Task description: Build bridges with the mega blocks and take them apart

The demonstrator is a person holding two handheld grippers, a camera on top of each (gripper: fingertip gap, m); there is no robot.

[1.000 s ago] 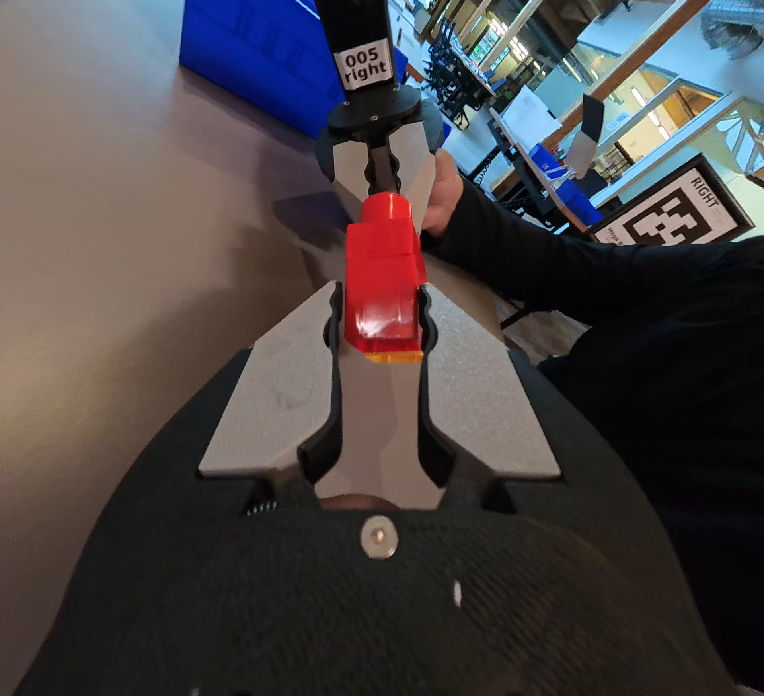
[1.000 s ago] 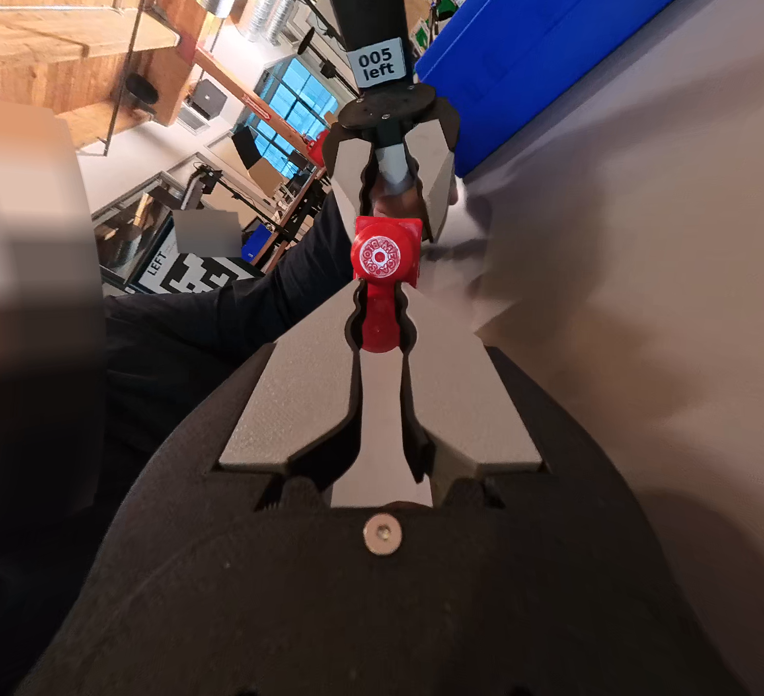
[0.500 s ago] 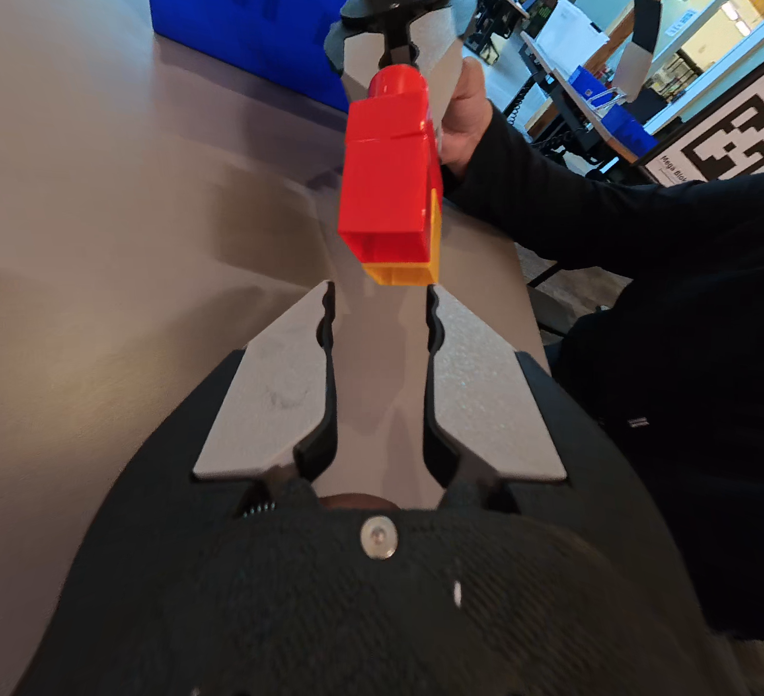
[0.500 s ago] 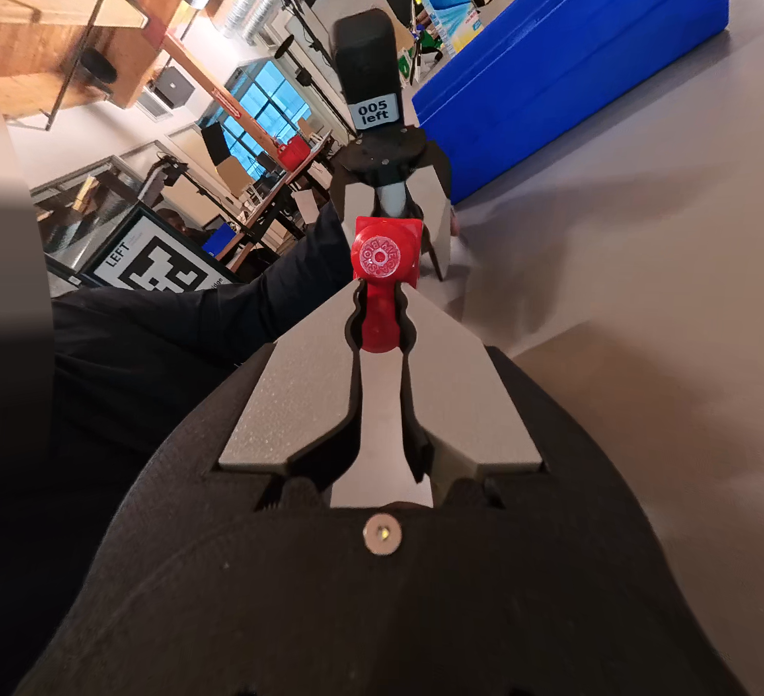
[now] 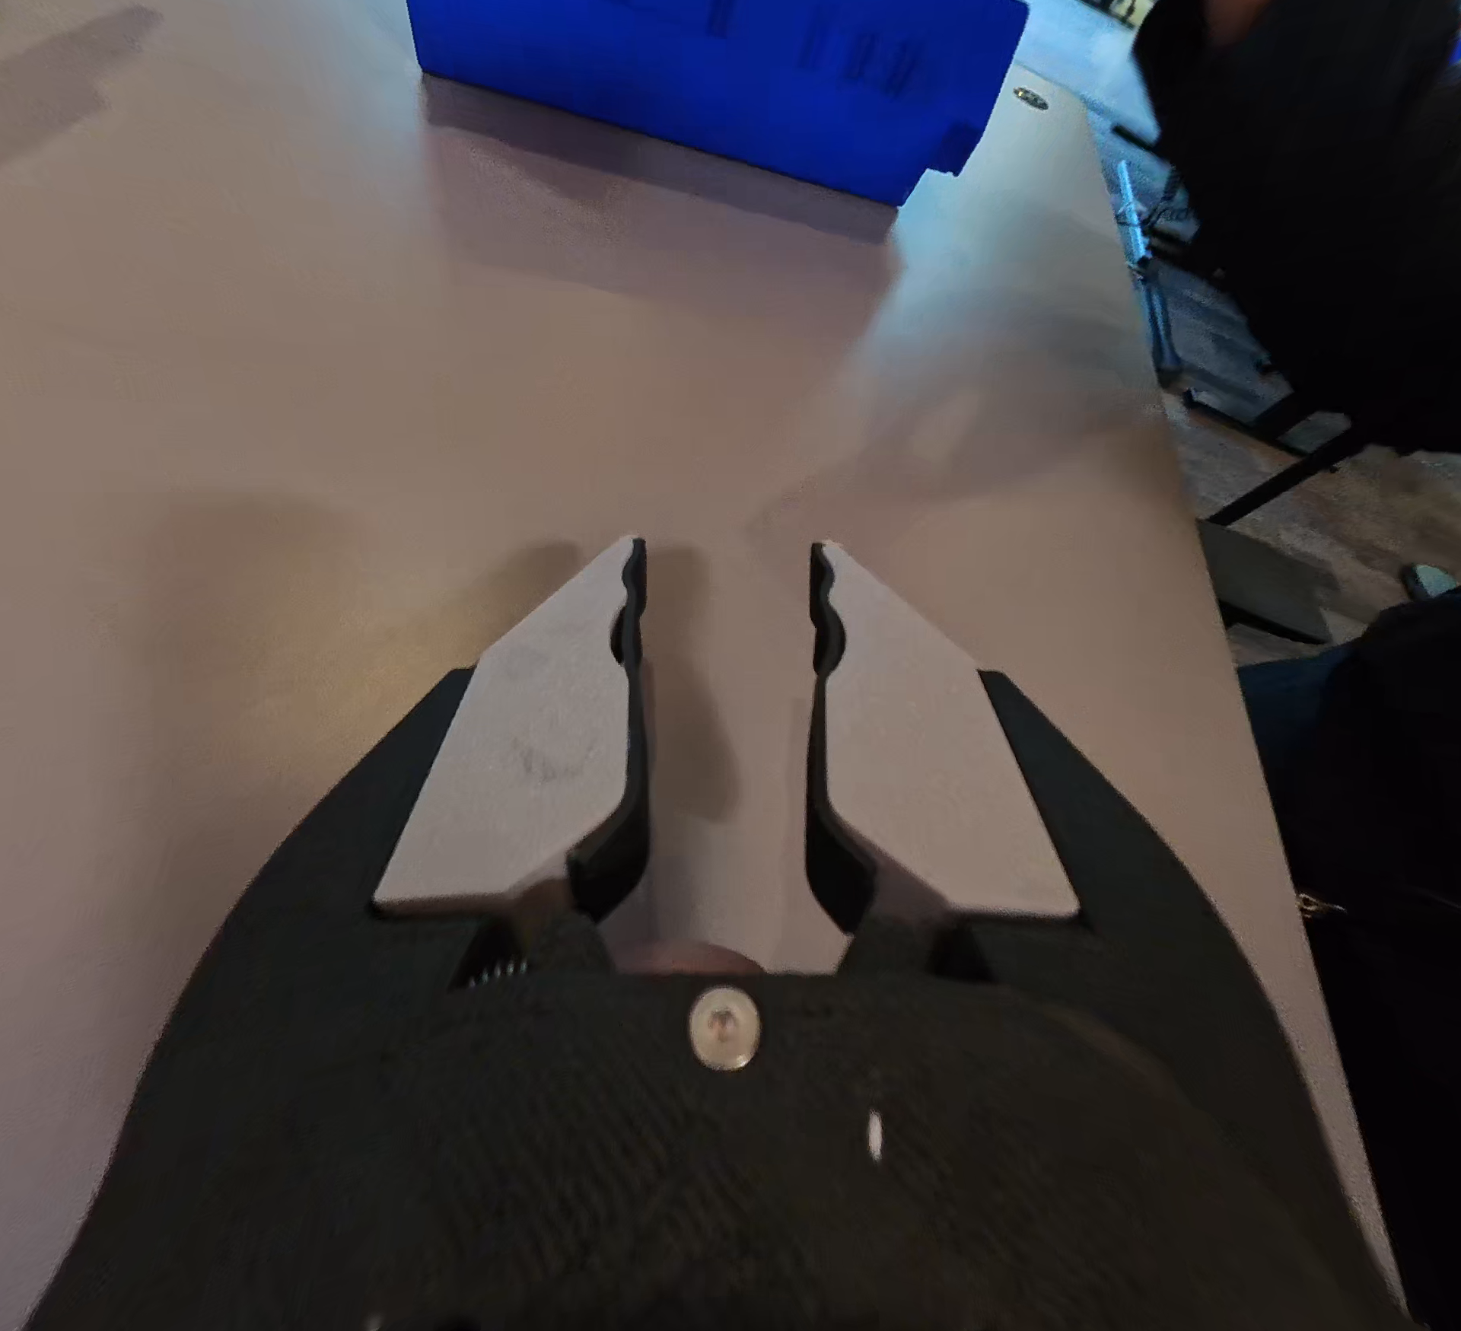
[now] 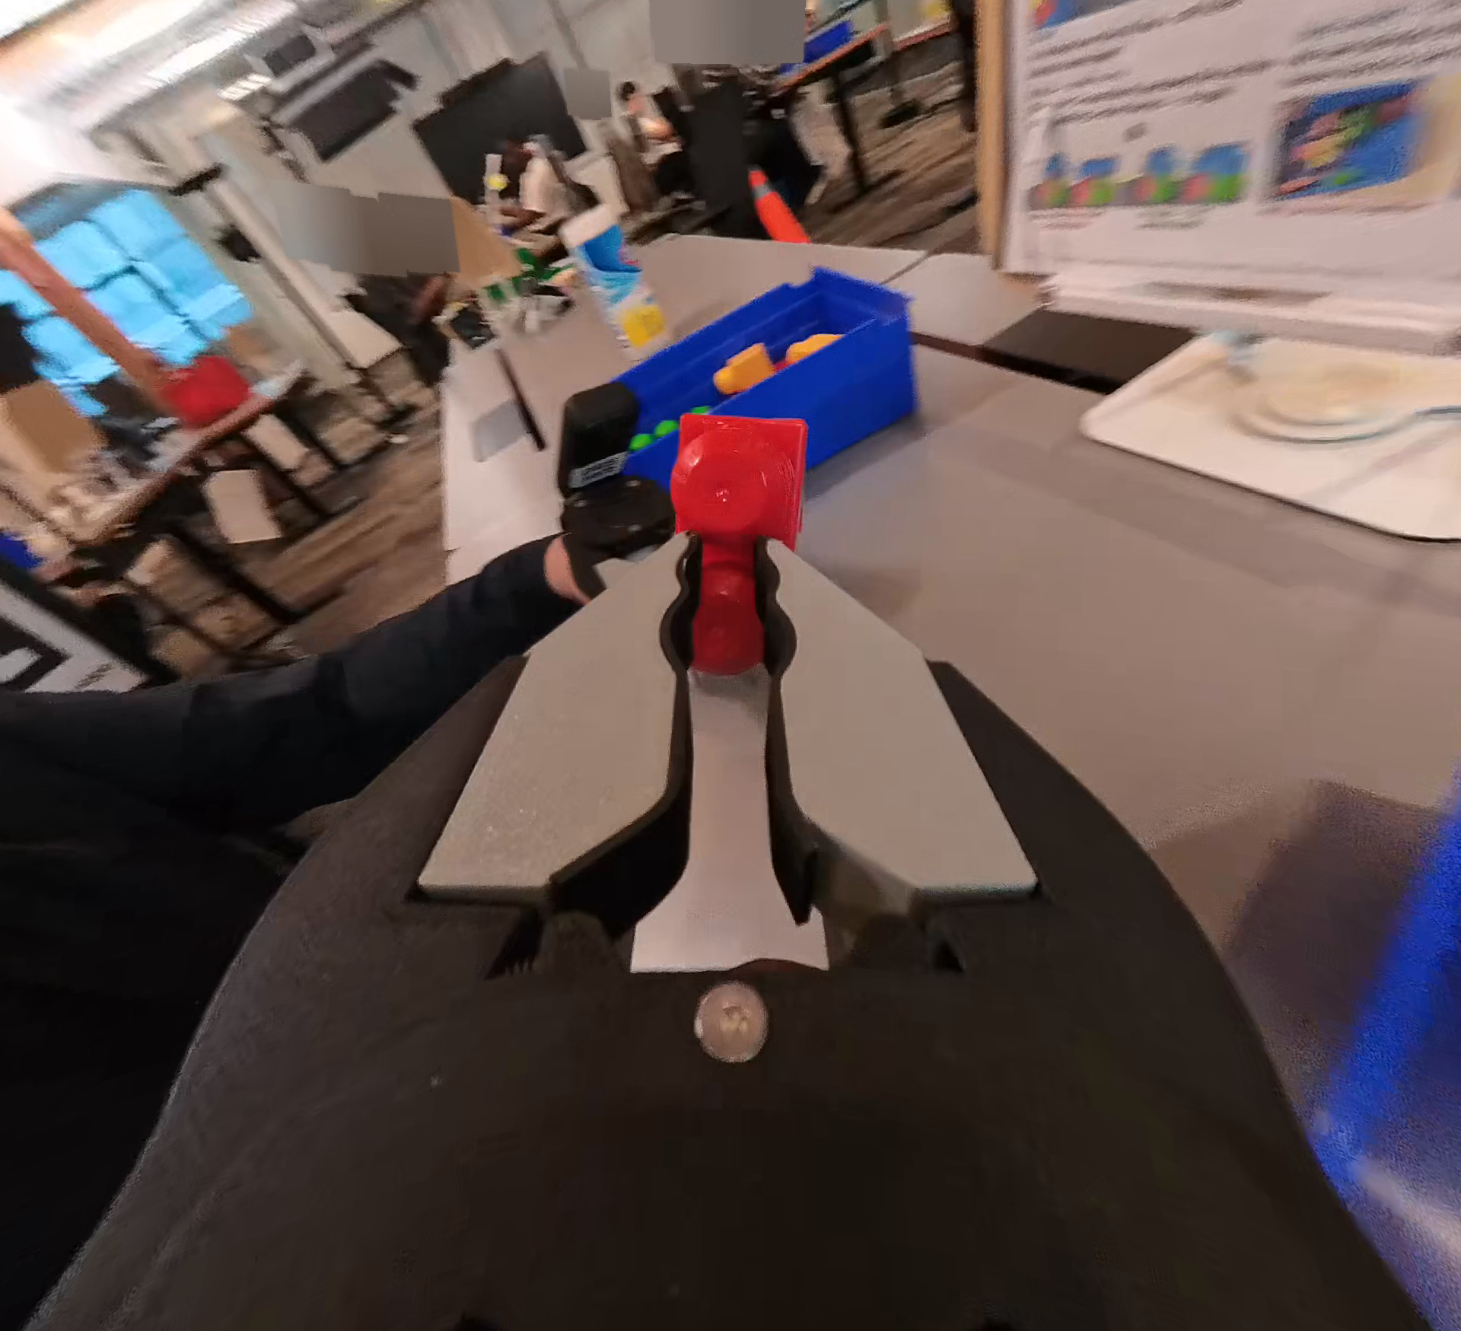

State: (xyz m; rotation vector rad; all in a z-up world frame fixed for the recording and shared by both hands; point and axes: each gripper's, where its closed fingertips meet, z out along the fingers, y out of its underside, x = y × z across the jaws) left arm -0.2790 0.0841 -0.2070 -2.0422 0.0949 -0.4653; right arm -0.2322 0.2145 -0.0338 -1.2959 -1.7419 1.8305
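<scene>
My right gripper [image 6: 723, 550] is shut on a red mega block [image 6: 739, 479] and holds it by its stud end, above the grey table [image 6: 1028, 621]. The orange block seen joined to it earlier is hidden behind it. My left gripper [image 5: 726, 554] is open and empty, low over the bare table [image 5: 395, 344]. In the right wrist view the left gripper's black body [image 6: 605, 486] shows just left of the red block, held by a hand in a dark sleeve [image 6: 356, 692].
A blue bin [image 5: 696, 28] stands ahead of the left gripper; in the right wrist view a blue bin [image 6: 854, 384] holds orange and green blocks. A white tray [image 6: 1265, 447] with a glass dish lies at the right, below an instruction board [image 6: 1225, 67]. The table's right edge [image 5: 1170, 423] is close. There is about 20 centimeters between the tips of the two grippers.
The left gripper let go of the red block stack and swung away over the table. The right gripper kept the block and turned toward the bin and tray.
</scene>
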